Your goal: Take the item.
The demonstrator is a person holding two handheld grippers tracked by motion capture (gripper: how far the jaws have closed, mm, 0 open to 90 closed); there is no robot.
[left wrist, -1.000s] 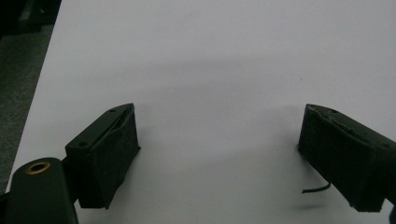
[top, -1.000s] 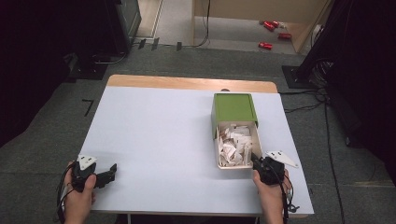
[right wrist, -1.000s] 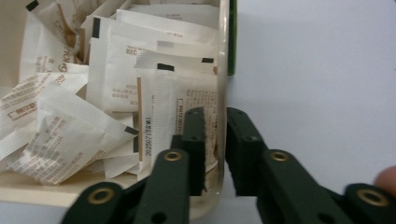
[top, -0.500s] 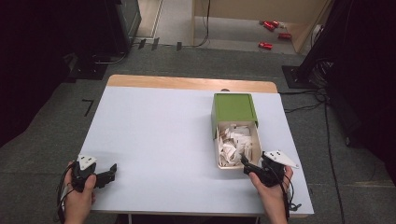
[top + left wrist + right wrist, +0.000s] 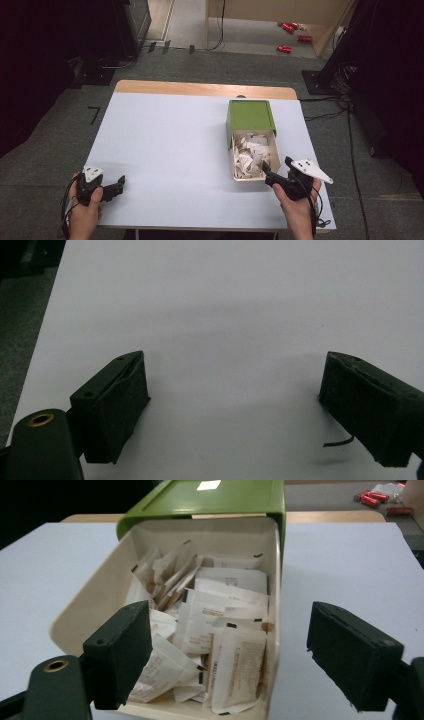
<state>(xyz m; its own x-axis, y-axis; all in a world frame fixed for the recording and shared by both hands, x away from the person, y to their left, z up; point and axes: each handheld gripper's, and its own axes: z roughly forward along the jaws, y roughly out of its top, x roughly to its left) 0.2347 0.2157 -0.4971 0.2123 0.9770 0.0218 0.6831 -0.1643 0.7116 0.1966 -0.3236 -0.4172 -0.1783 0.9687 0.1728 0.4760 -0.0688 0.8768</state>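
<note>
Right tongs (image 5: 227, 655), their jaws just opened with nothing gripped, hover at the near end of a cream drawer (image 5: 234, 162) of paper sachets (image 5: 220, 610) on the desk (image 5: 165, 150).
Sachets look light, thin, crinkly, slippery: pinch one by its edge. Left tongs (image 5: 232, 405) rest open, empty.

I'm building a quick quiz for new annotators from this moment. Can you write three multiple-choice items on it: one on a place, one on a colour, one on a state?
1. Where on the table does the drawer box sit?
A. near its left edge
B. on its right half
C. at its middle

2. What colour is the box's outer sleeve?
A. green
B. red
C. blue

3. How do the jaws of the right hand-held gripper stand?
A. shut on a packet
B. shut on nothing
C. open, with nothing pressed between them

Answers: 1 B, the high view shows it right of centre. 2 A, the sleeve is green over a cream tray of paper packets. 3 C, the right gripper view shows the pads wide apart in front of the tray.
</note>
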